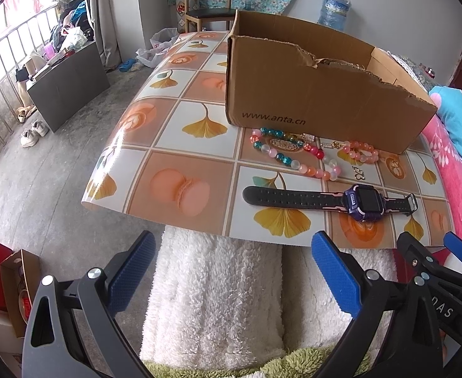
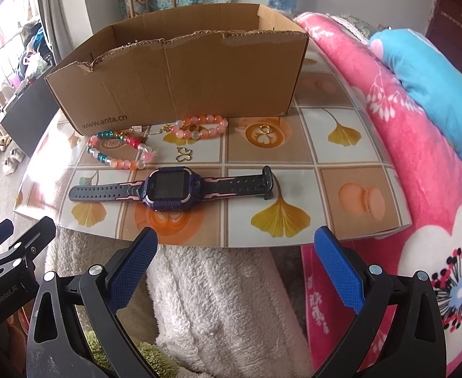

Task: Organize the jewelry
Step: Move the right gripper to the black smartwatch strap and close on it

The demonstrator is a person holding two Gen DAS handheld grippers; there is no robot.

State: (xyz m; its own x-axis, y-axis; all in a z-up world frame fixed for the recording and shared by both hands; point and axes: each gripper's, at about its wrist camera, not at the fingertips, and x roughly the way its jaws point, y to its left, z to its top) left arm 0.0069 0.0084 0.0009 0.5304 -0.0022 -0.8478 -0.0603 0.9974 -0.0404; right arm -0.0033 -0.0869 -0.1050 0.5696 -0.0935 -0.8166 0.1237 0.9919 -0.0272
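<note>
- Cardboard box [image 2: 180,72]: it stands at 12 o'clock on the table [image 2: 341,157]. You cannot see its floor or contents.
- Watch [image 2: 168,189]: it lies flat nearest you, likely your first pick, with nothing lifted yet.
- Left gripper [image 1: 231,271] and right gripper [image 2: 235,264]: both gape wide and empty, short of the table edge.
- Bead bracelets [image 2: 121,151]: they lie at 11 o'clock, just before the box.
- Gold clip [image 2: 184,153] and ring [image 2: 264,129]: too small to identify with certainty.

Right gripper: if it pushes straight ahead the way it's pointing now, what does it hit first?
Probably the watch. The right gripper is open and sits short of the table edge, aimed at the watch's case and strap. Beyond it lie the bead bracelets, then the cardboard box. Height above the table is unclear.
</note>
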